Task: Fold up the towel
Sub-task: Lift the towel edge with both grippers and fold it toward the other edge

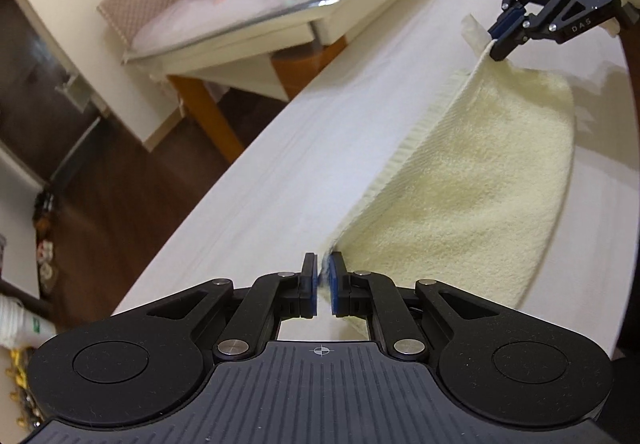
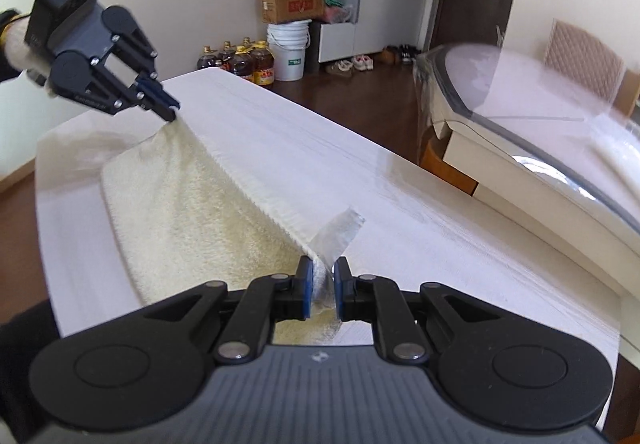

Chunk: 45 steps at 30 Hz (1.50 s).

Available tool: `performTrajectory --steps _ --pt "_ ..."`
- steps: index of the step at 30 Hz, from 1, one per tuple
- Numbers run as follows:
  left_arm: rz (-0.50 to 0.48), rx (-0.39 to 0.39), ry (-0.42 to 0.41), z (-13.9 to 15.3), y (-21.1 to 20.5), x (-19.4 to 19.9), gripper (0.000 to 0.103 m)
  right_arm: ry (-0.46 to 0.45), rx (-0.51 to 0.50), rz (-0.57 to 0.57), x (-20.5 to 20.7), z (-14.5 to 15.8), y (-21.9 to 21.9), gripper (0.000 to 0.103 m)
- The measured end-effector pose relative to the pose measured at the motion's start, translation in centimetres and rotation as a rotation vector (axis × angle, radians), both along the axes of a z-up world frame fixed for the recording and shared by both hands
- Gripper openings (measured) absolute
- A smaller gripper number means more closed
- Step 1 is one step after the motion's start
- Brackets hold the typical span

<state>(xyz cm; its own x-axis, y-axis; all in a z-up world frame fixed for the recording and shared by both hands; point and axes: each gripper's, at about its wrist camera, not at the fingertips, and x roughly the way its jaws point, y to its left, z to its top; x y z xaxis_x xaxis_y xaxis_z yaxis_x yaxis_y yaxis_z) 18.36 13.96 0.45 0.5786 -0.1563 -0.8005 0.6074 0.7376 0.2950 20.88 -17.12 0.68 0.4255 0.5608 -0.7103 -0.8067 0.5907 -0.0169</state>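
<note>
- On the white tabletop [image 1: 280, 163] the cream towel [image 1: 480, 183] lies with its far part flat and one hemmed edge lifted clear of the surface; that raised edge runs as a straight, taut line between your two grippers.
- Long axis: the lifted hem is stretched along the tabletop's length, so both grippers sit on the same edge, one at each corner. Neither is nearer the cloth; each has a corner.
- Rest of the towel hangs and drapes from that hem toward the side away from the glass-topped table [image 1: 260, 3], which stands well apart.
- Left gripper [image 1: 323, 284]: jaws narrow, pinching the towel corner between the blue pads.
- Right gripper [image 2: 320, 284]: jaws narrow, clamped on the opposite corner, right where the fabric label [image 2: 338, 232] sticks out past the hem.
- My read: the fold turns on carrying this hem over the flat part toward the opposite edge. Move both grippers together, square to the hem line, and keep the tension even or the edge will skew.
</note>
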Motion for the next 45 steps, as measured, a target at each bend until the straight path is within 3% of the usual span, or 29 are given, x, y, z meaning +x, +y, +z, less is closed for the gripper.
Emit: performTrajectory --steps 9,15,23,33,36,38,45 --pt "0.044 -0.01 0.034 -2.3 0.8 2.0 0.007 0.066 -0.022 -0.042 2.4 -2.5 0.7 0.012" --pt "0.063 -0.056 0.028 -1.5 1.7 2.4 0.007 0.089 0.04 -0.065 2.7 -1.4 -0.2 0.012" --pt "0.085 -0.04 0.031 -2.1 1.6 3.3 0.008 0.116 0.063 -0.107 4.0 -1.7 -0.5 0.012" --pt "0.132 -0.015 -0.001 -3.4 1.4 4.1 0.012 0.075 0.015 -0.145 4.3 -2.7 0.4 0.015" --pt "0.131 0.003 -0.017 -3.5 1.2 3.9 0.013 0.039 0.01 -0.161 3.5 -2.5 0.2 0.02" --pt "0.131 0.012 -0.026 -3.5 1.1 3.7 0.013 0.016 0.006 -0.172 3.0 -2.4 0.1 0.03" --pt "0.123 0.062 -0.057 -3.9 0.3 3.2 0.013 -0.066 -0.007 -0.208 1.3 -1.9 -0.4 0.033"
